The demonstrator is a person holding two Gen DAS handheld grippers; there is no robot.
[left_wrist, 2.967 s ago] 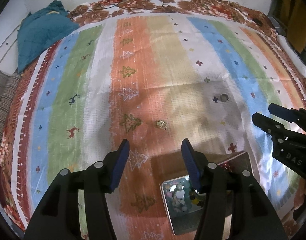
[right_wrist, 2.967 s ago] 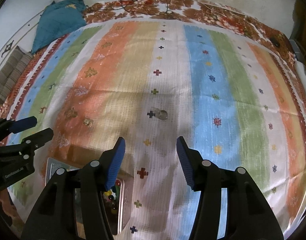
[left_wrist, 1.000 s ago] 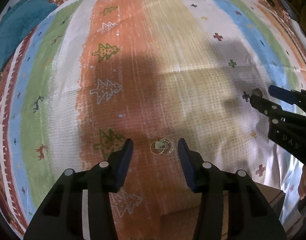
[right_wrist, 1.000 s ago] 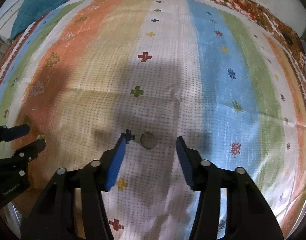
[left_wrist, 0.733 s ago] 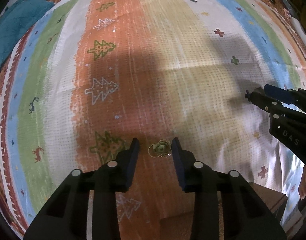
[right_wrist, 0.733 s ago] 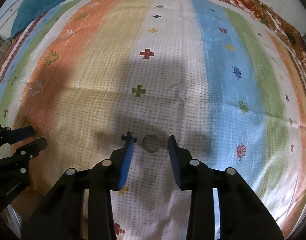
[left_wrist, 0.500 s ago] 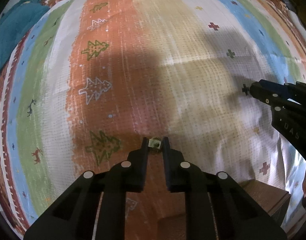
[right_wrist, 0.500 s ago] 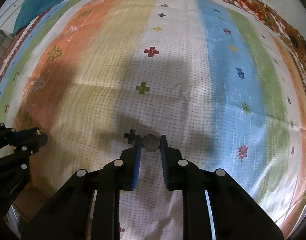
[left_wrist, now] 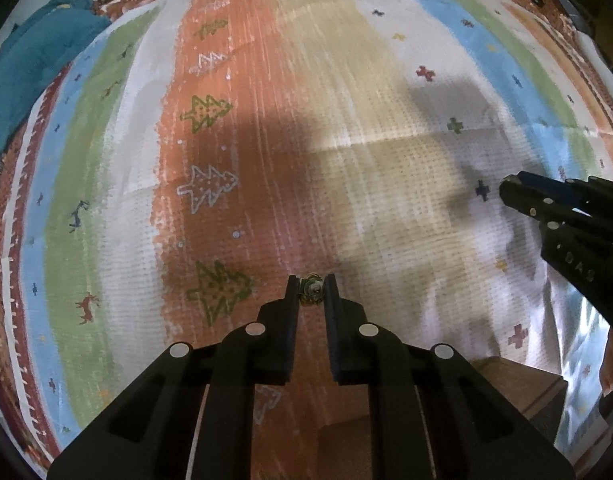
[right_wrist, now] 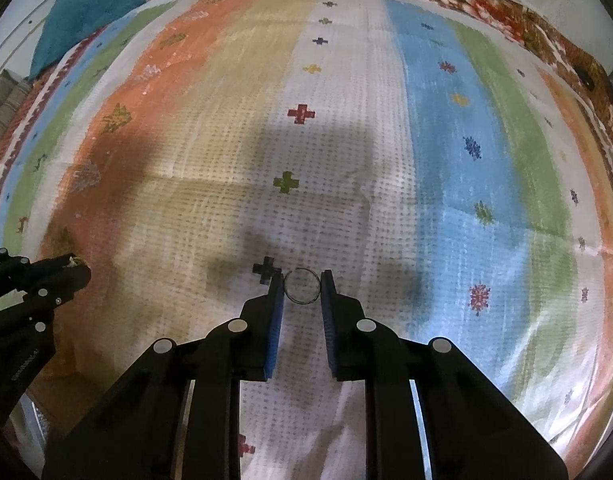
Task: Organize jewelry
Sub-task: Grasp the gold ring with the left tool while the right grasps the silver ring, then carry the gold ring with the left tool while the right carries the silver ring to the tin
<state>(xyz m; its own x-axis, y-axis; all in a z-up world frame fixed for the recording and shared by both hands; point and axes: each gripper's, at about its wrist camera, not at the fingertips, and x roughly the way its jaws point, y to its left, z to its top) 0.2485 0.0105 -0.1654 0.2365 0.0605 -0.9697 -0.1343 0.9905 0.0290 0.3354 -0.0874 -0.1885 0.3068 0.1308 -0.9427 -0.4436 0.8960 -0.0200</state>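
Surface: striped woven bedspread (right_wrist: 426, 128), orange, beige, white, blue and green bands with small cross and tree motifs; a teal cloth (left_wrist: 38, 76) is bunched at its far left corner. Landmark for positions: the dark blue cross motif (right_wrist: 266, 269) on the white band.

Right side: thin ring (right_wrist: 302, 286), a plain dark wire circle with the cloth showing through it, sits just right of the cross. Right gripper (right_wrist: 302, 292) has its blue-padded fingers pressed in on either side of the ring, apparently touching the rim at left and right. Whether the ring is lifted or on the cloth cannot be told.

Left side: gold earring piece (left_wrist: 312, 290), small, with loops and a pale stone or stud at its centre, well to the left of the cross on the orange band, beside a green tree motif (left_wrist: 220, 290). Left gripper (left_wrist: 311, 294) is nearly pressed together, pinching this piece at the fingertips.

Handling judgement: both items very light, rigid, smooth metal; likely to slip or flick out of a pinch. The ring is best held across its diameter, as now. The earring piece looks delicate; hold the body, not the loops, with gentle force. The soft cloth may bunch under the fingertips.

A brown box corner (left_wrist: 518, 384) shows nearer the camera than the cross.
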